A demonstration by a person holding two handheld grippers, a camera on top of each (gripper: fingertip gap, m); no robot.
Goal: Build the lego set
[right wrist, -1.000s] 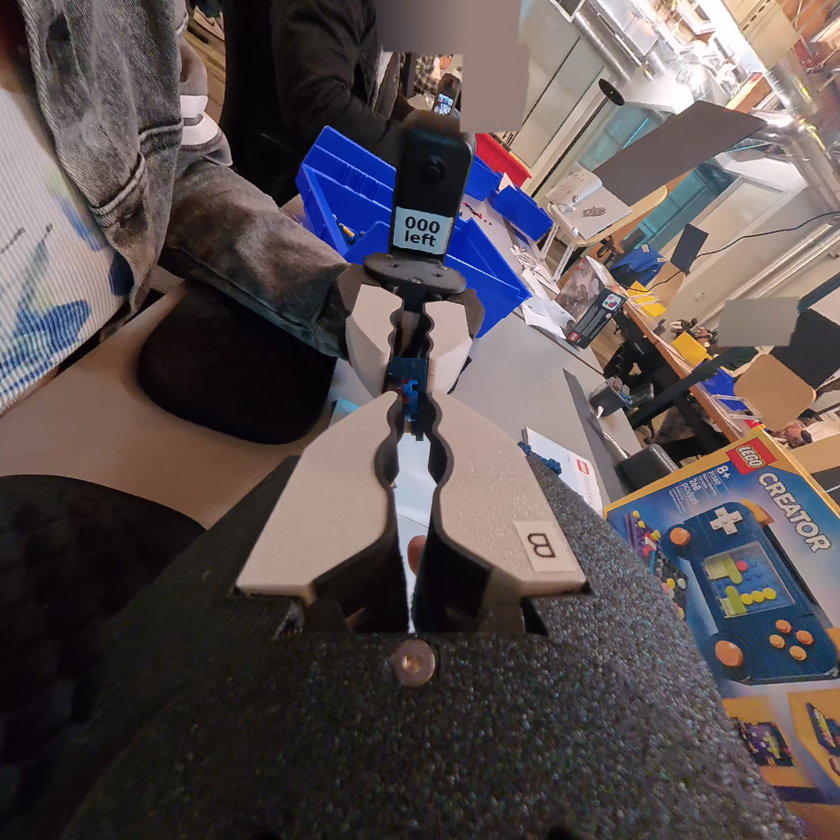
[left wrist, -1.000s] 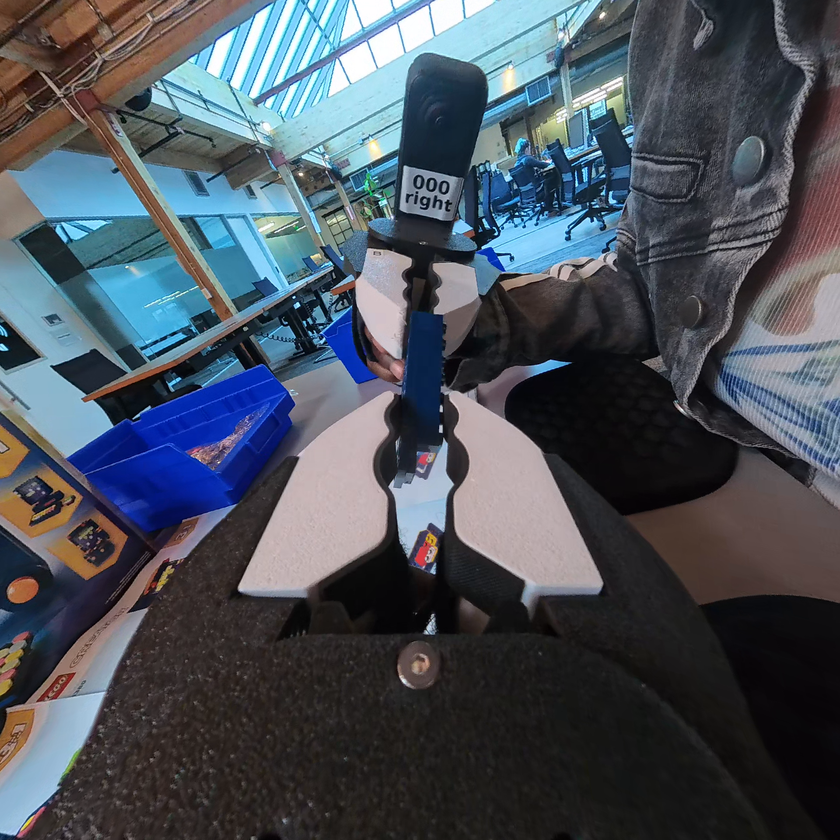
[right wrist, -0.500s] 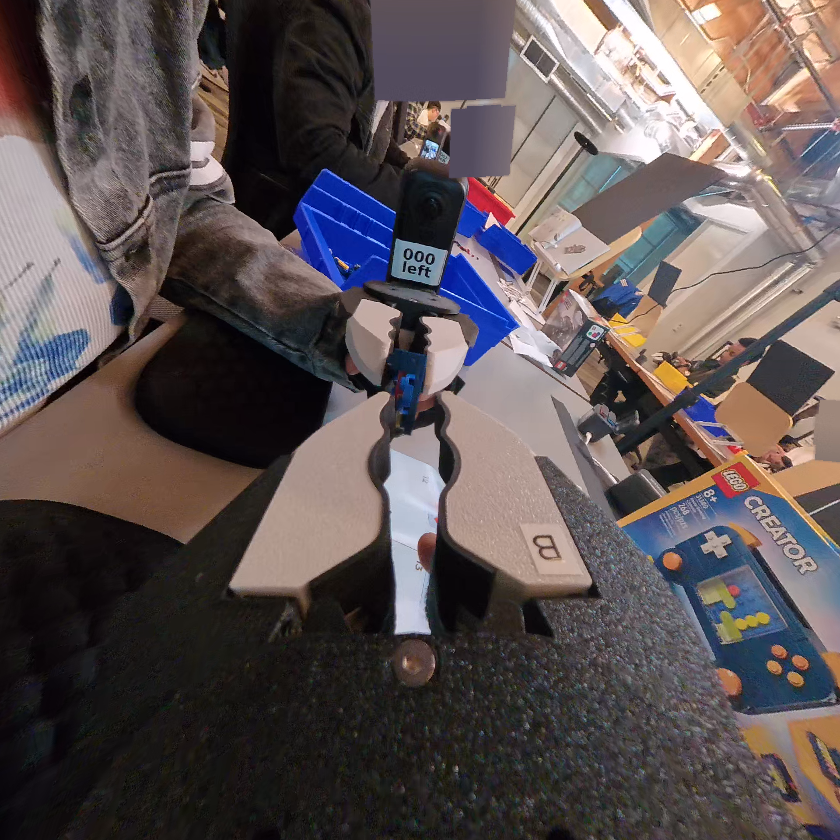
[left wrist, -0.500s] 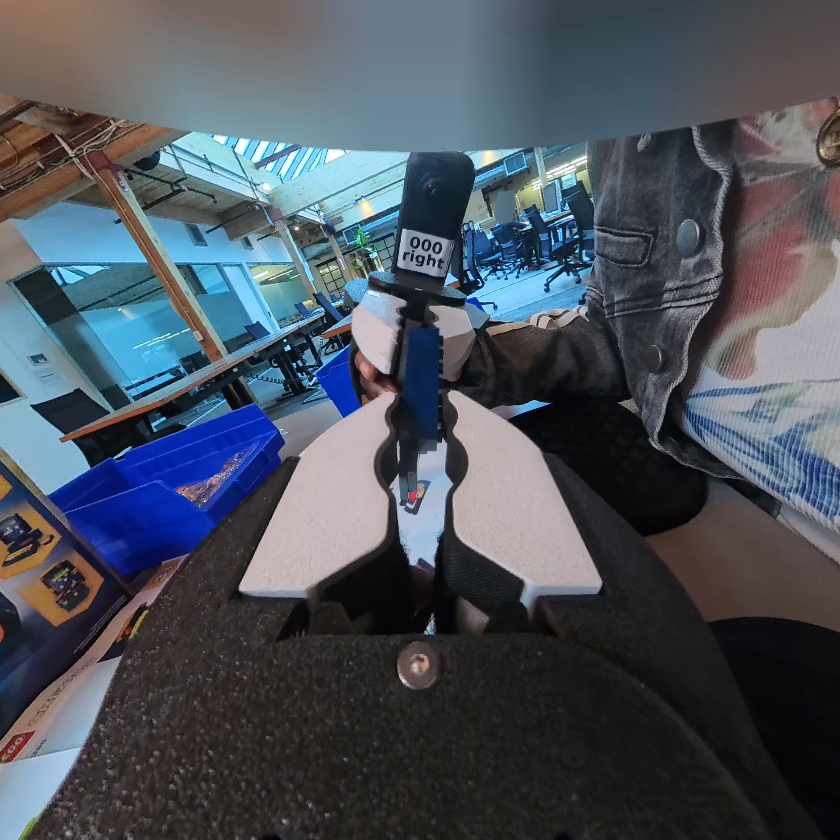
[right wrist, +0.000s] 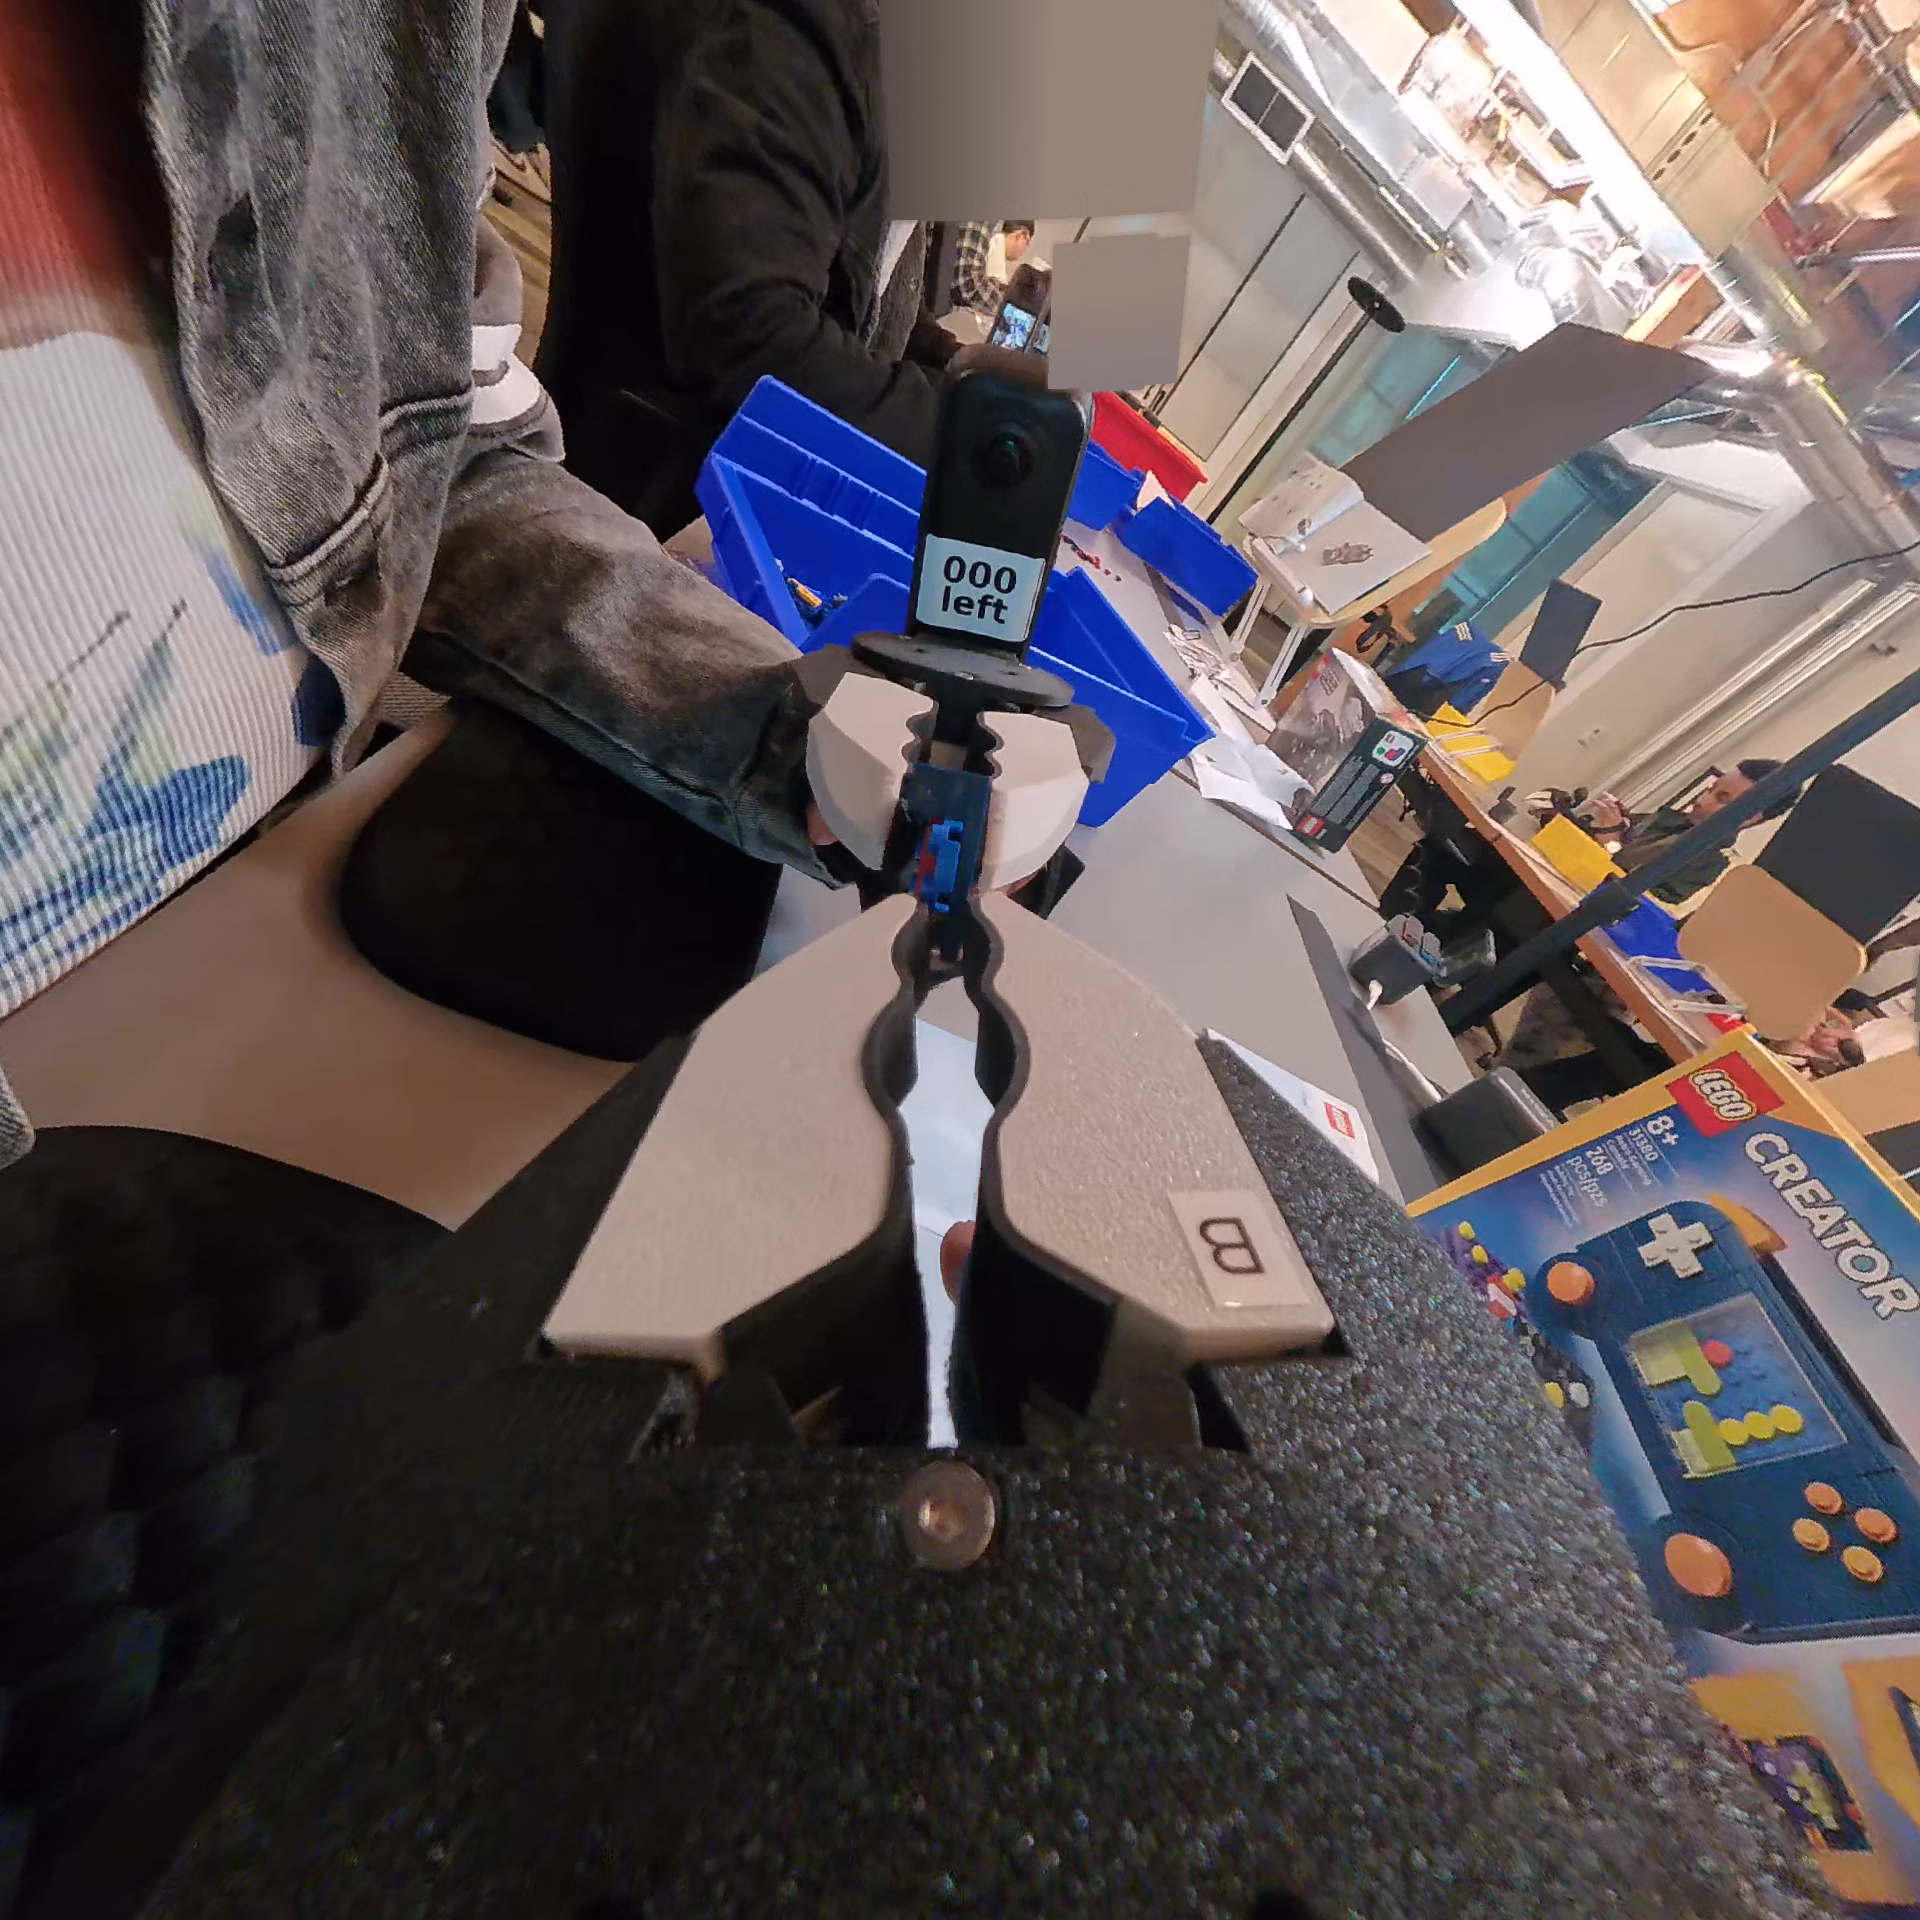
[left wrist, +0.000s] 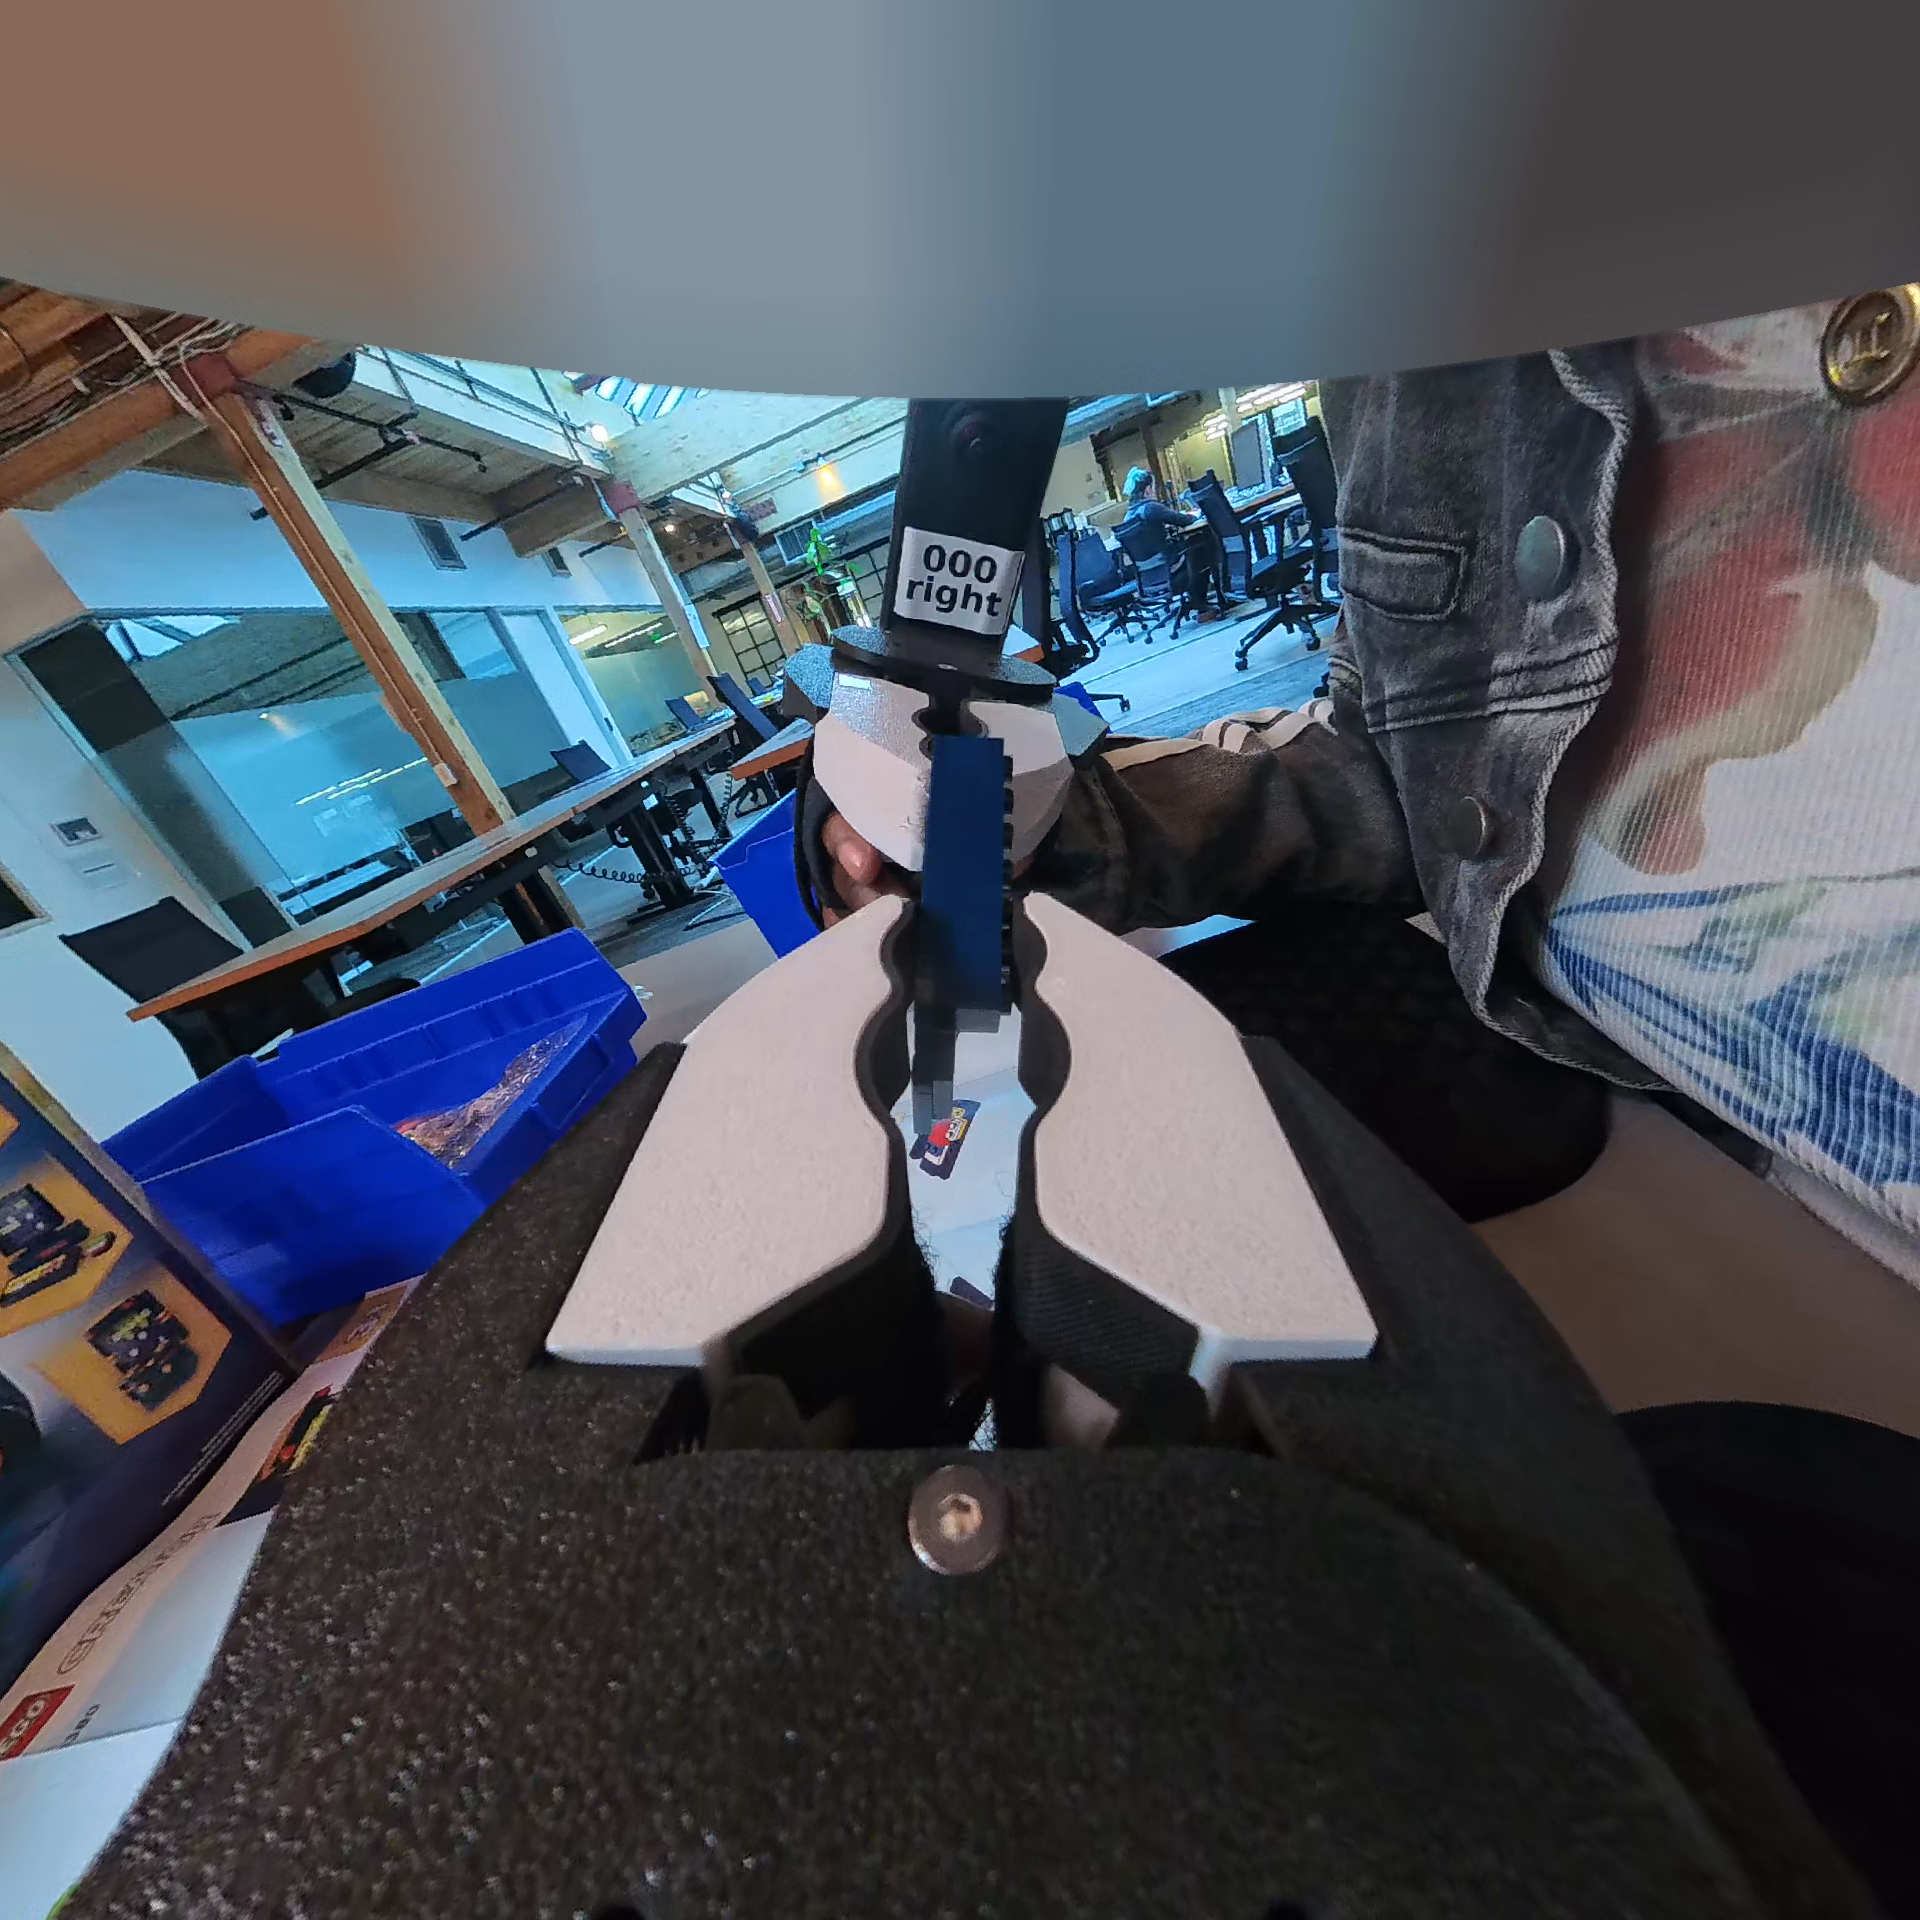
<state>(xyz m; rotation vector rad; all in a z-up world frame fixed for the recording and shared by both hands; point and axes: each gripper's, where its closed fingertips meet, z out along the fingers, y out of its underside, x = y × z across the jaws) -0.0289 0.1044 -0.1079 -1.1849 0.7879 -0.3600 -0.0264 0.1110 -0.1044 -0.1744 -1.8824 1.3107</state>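
two grippers on one blue brick assembly

left wrist view: left gripper (left wrist: 961,935) clamps the dark blue brick assembly (left wrist: 966,862), long axis upright, studs facing right.
right wrist view: right gripper (right wrist: 943,935), nearly closed, pinches the assembly's near edge.

I see an open office — timber posts (left wrist: 343,582) and beams, glass partition walls (left wrist: 312,748), long desks (left wrist: 436,883) with black swivel chairs (left wrist: 1262,582), daylight on a pale floor (left wrist: 1184,665).
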